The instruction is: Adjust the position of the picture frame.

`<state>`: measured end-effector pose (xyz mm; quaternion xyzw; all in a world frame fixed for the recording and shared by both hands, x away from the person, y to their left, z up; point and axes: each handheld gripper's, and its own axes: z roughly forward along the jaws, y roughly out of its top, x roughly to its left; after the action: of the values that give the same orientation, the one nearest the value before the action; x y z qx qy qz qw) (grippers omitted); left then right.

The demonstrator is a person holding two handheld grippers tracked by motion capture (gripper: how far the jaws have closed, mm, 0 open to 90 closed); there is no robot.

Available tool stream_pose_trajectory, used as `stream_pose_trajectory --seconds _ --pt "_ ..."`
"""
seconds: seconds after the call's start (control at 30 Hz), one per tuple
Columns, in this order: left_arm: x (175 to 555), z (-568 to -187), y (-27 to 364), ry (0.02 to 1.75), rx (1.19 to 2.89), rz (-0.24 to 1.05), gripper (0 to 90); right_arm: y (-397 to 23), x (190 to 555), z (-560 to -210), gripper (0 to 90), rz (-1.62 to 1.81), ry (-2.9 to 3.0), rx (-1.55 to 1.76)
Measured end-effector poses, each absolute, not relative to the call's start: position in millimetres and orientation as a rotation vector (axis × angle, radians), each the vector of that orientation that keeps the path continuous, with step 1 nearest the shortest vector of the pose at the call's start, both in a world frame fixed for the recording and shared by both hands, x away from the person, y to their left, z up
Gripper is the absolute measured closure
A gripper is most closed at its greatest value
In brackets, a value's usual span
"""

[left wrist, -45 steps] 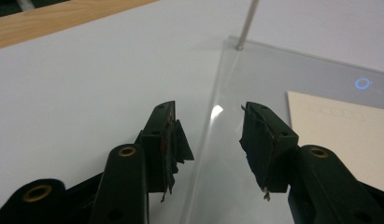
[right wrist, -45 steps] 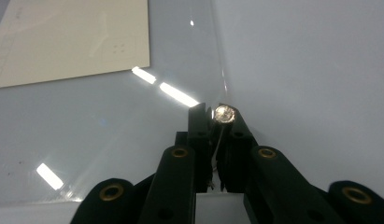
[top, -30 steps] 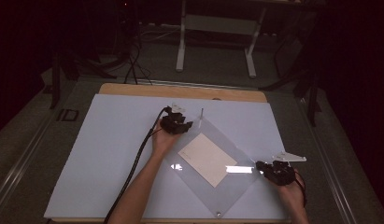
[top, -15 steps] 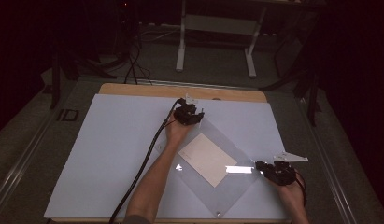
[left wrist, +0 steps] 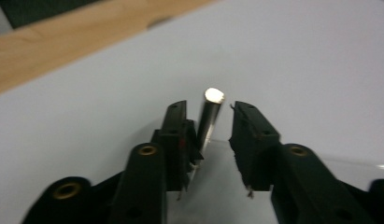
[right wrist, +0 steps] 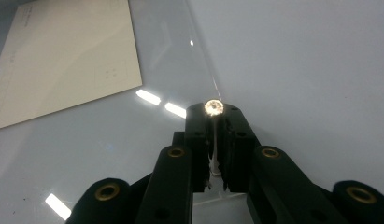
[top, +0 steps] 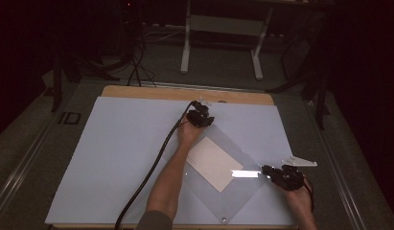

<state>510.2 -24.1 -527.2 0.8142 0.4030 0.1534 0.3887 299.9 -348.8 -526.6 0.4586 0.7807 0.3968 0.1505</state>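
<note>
A clear acrylic sheet [top: 233, 165] lies turned like a diamond on the white table cover [top: 122, 158], with a cream sheet of paper [top: 214, 164] under it; small metal standoff posts stand at its corners. At the far corner one post [left wrist: 209, 122] stands upright between the jaws of the left gripper [left wrist: 209, 122]; the jaws have just been closing on it; one pad looks to be touching the post while a clear gap shows at the other, so no firm grip yet. In the high view that left gripper [top: 200, 117] sits near the wooden table edge [top: 137, 92], the person's forearm [top: 173, 175] lying across the sheet. At the right corner the right gripper [right wrist: 214, 122] has its jaws drawn close around another post [right wrist: 214, 107], both pads pressed to it; its shiny top shows just above the tips. From above, the right gripper [top: 283, 175] rests at the sheet's right point; a bright glare strip [top: 246, 174] lies beside it.
</note>
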Motion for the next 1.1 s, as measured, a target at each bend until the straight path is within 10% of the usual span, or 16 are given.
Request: stream_pose_trajectory --seconds 0.1,1.1 --pt "512.3 -526.9 -23.5 1.101 2.055 0.394 82.7 -348.8 299.8 -526.5 82.8 1.141 2.239 1.323" --pt "484.0 -473.0 87.6 1.011 2.093 0.396 84.4 -319.0 352.0 -478.2 78.2 1.283 2.181 1.363"
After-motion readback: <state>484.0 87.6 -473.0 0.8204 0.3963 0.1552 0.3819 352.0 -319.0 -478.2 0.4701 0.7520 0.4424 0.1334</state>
